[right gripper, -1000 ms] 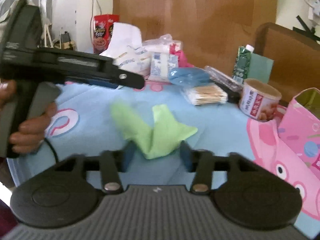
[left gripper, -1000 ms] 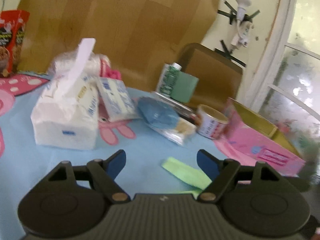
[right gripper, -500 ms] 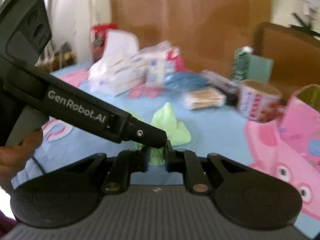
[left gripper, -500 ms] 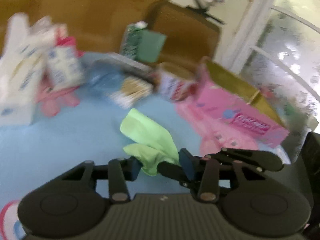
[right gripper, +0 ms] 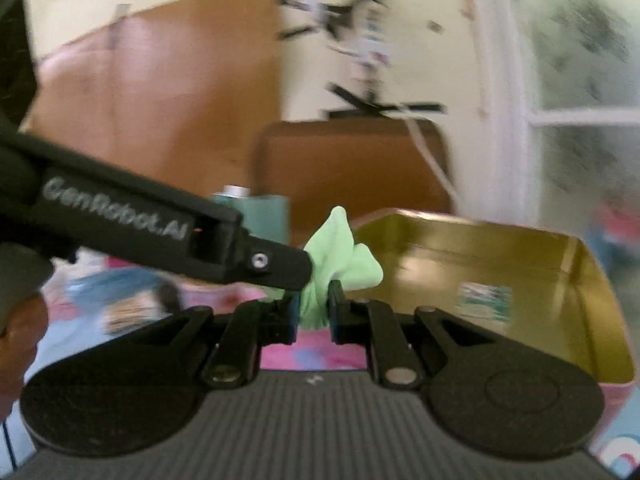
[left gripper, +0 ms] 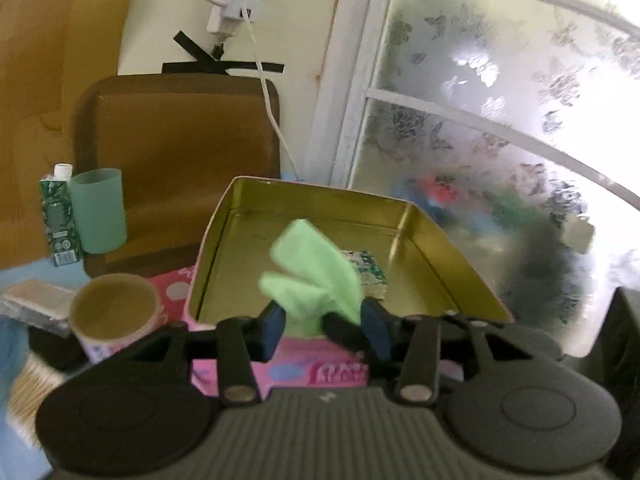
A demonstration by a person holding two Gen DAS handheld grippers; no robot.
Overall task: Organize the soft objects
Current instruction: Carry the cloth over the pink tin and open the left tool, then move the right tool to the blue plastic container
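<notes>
A light green cloth (left gripper: pixel 314 272) is bunched up in the air over the near edge of a pink tin box (left gripper: pixel 280 364) with a gold inside. My right gripper (right gripper: pixel 314 312) is shut on the cloth (right gripper: pixel 340 258). My left gripper (left gripper: pixel 324 330) has its fingers around the same cloth, with the right gripper's fingertip (left gripper: pixel 344 334) between them; they press the cloth's base. A small green-and-white packet (left gripper: pixel 370 272) lies inside the box (right gripper: pixel 500 272).
A paper cup (left gripper: pixel 116 316) stands left of the box. A green tumbler (left gripper: pixel 98 210) and a small carton (left gripper: pixel 56 216) stand by a brown tray (left gripper: pixel 180 152) leaning on the wall. Cotton swabs (left gripper: pixel 32 388) lie at lower left. A frosted window (left gripper: pixel 500 100) is right.
Both grippers have lifted the green cloth off the blue table and carried it right, up over the open pink box. The views have swung toward the window.
</notes>
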